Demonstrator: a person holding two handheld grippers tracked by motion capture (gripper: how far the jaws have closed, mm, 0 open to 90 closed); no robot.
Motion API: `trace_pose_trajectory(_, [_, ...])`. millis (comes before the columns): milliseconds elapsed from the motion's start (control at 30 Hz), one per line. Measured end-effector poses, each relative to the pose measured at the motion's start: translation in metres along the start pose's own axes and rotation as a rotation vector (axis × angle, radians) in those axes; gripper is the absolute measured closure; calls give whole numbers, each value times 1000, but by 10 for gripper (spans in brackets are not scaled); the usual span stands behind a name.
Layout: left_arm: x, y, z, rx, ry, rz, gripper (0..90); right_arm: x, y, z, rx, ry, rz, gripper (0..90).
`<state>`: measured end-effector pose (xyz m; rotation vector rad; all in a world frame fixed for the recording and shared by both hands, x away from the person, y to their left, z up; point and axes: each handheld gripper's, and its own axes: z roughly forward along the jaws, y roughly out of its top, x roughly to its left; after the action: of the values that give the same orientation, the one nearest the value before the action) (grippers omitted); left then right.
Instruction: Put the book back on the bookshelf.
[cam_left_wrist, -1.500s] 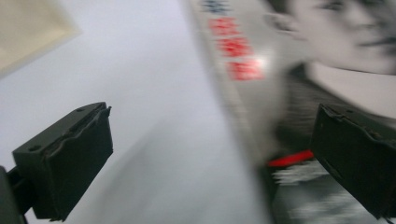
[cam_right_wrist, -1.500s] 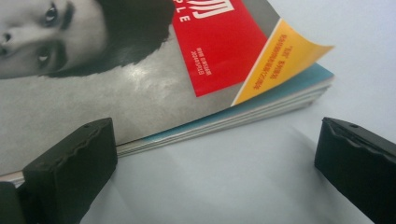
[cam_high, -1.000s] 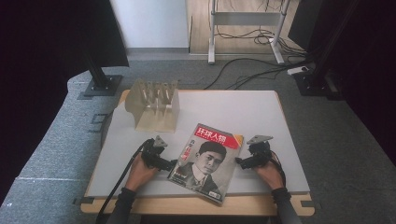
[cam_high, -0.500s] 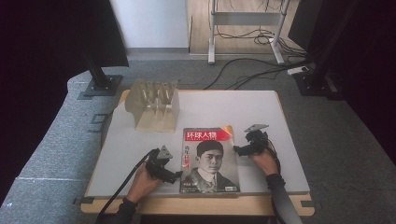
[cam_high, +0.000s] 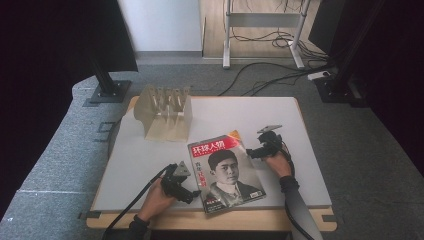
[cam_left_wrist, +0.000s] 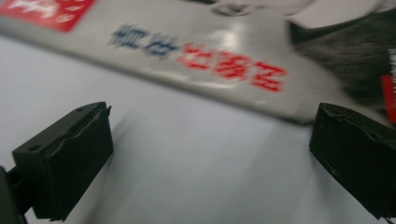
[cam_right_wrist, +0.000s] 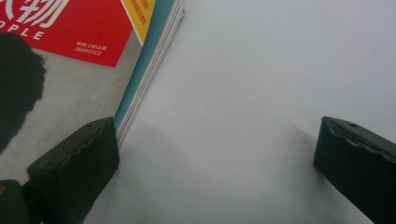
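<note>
- I count one magazine (cam_high: 226, 171) on the white tabletop (cam_high: 240, 112), lying flat near the front edge and turned a little askew — everything else I place relative to it.
- One pale wooden rack (cam_high: 165, 112) stands just beyond the magazine's far left corner, apart from it.
- Two grippers are in play. My left gripper (cam_high: 191, 194) sits at the magazine's near left edge; in the left gripper view its jaws are spread wide, with bare tabletop between them and the magazine's edge just ahead.
- My right gripper (cam_high: 248, 152) sits at the magazine's right edge, toward the far corner. In the right gripper view the jaws are spread wide, one jaw over the cover's edge, the other over the tabletop. Nothing is pinched.
- Writing: the cover has a red banner with large white Chinese characters and the letters "OPLE" beneath. The small print under them is too fine to read. The left gripper view shows blue and red characters, blurred.
- The cover carries one portrait of a person in a dark jacket.
</note>
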<state>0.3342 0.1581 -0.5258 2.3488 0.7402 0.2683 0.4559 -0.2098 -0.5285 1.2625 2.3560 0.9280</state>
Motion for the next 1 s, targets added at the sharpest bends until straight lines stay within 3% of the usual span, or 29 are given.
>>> trace_pose_trajectory(133, [20,2,2,-52,45,-81,0,3,-1,-8,-14,46,20,36])
trace_pose_trajectory(233, [31,7,8,-36,71,-135,0,10,1,-11,-20,81,8,37])
trace_pose_trajectory(300, [33,10,11,-22,91,-128,0,20,4,-11,-23,126,1,59])
trace_pose_trajectory(600, [34,15,15,-20,94,-126,0,39,16,3,-22,200,-11,137])
trace_pose_trajectory(767, [34,15,16,-20,95,-127,0,39,23,11,-34,232,41,209])
trace_pose_trajectory(867, [34,15,16,-19,95,-128,0,38,23,14,-41,230,78,225])
trace_pose_trajectory(900, [34,15,16,-19,95,-128,0,37,21,13,-50,224,107,272])
trace_pose_trajectory(1000, [34,15,16,-19,95,-128,0,35,19,11,-54,230,128,299])
